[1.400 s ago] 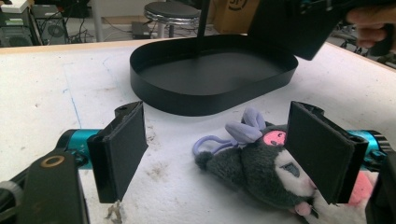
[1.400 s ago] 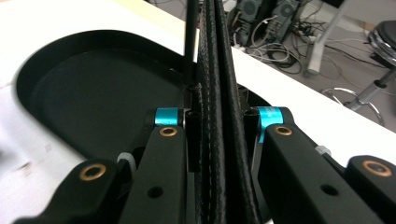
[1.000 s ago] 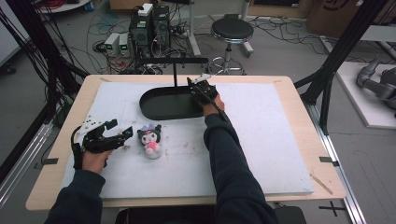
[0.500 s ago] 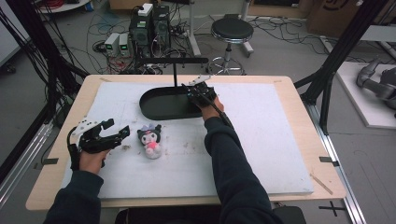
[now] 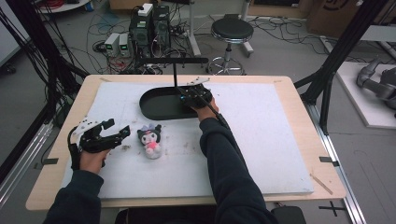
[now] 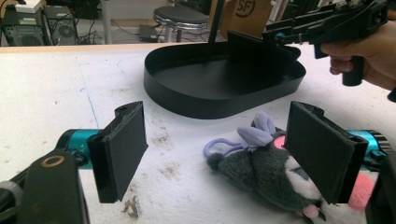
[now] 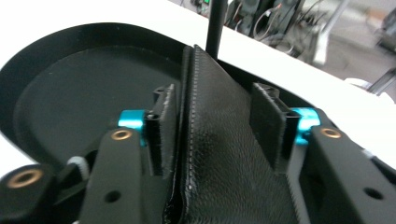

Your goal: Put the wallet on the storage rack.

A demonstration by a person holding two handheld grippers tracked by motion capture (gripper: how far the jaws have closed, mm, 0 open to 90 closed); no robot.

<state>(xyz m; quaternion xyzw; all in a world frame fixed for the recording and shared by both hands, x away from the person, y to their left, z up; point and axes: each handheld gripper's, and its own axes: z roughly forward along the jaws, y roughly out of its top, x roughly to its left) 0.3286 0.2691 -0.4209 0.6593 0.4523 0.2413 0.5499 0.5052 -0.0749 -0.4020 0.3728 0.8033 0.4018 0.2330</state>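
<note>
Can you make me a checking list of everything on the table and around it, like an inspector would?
Surface: white foam mat on a wooden table, dirty specks near the toy.
Job's things: black oval tray with an upright black post; small grey and pink plush toy lying on the mat.
Clutter: nothing seen.
Grippers: left gripper open beside the toy; right gripper around a black textured flap at the tray.
Cables: tangled on the floor.
Surroundings: black round stool, computer boxes.

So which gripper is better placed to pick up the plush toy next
The left gripper. Its jaws are open with the plush toy lying partly between them, while the right gripper is over at the black tray, with black material between its jaws.
</note>
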